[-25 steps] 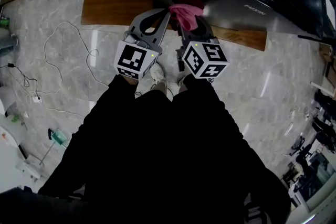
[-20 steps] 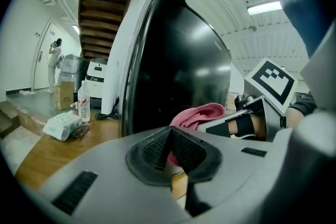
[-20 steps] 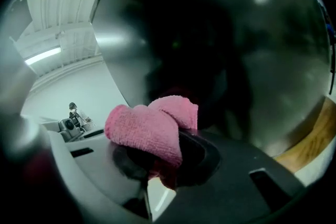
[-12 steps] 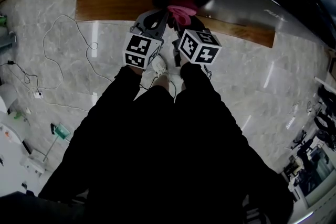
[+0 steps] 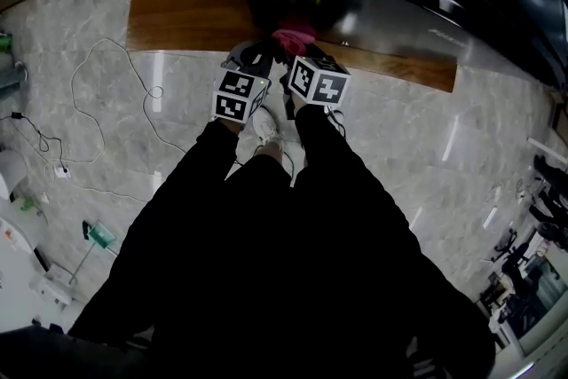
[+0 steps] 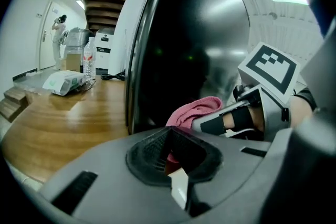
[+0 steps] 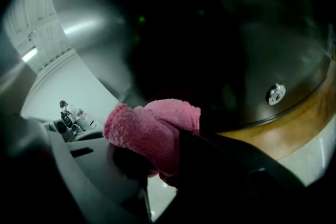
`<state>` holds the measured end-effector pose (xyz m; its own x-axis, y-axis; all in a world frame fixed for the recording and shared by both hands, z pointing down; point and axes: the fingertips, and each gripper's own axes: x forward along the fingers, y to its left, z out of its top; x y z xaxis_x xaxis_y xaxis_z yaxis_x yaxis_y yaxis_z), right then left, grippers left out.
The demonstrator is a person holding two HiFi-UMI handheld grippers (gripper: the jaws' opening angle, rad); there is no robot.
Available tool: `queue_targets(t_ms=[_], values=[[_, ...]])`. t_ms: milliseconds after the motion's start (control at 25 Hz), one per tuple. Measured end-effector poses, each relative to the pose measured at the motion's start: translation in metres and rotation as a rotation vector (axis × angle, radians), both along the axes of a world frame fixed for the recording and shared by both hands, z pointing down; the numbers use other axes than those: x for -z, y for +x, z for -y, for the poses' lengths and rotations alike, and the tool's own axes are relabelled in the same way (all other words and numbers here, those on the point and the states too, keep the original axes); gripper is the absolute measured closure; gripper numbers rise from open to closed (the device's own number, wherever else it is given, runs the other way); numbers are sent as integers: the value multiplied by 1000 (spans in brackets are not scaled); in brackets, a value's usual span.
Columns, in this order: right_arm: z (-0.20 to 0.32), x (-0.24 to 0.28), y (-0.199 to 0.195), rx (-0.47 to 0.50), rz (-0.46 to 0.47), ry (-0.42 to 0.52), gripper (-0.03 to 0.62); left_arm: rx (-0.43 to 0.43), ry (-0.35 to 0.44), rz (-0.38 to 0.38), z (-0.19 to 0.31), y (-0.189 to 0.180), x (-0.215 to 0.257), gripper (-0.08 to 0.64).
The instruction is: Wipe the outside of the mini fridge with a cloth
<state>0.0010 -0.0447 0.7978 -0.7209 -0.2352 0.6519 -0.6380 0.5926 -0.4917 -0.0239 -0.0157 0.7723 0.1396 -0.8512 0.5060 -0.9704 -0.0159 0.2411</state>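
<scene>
Right tongs [image 7: 157,161], clamped on the pink cloth [image 7: 151,132], are pushing farther forward than a second ago, seemingly pressing it against the mini fridge [image 7: 220,34] just ahead, so wiping is starting; left tongs [image 6: 170,157] are trailing alongside, closed, empty.

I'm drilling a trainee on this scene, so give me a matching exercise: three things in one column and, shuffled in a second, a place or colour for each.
Things:
1. cloth
2. mini fridge
3. white packet

Descriptions:
A. lying on the wooden platform
B. clamped in the right gripper
C. glossy black and reflective

Pairs: 1-B; 2-C; 3-A
</scene>
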Motion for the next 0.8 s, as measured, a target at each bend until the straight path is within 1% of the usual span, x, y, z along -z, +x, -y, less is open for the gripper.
queue_targets(t_ms=[80,200,280,400,520,640,720,800], values=[[-3,19,2,60,25,36,505,-4,32,9,-2,-1,19,557],[-20,73,16,174,110,131,505,-34,95,13,-23,6,67,557],[-37,122,34,247,179,203,503,-62,122,3,-46,20,101,557],[-60,195,74,306,284,305,503,-103,173,13,-72,47,155,557],[-69,254,121,327,365,391,503,-156,245,44,-78,87,211,557],[-70,299,170,324,426,428,505,-215,296,38,-76,143,254,557],[-67,321,206,343,447,461,506,-240,326,36,-71,184,276,557],[-61,336,246,358,457,491,506,-261,356,51,-60,225,293,557]])
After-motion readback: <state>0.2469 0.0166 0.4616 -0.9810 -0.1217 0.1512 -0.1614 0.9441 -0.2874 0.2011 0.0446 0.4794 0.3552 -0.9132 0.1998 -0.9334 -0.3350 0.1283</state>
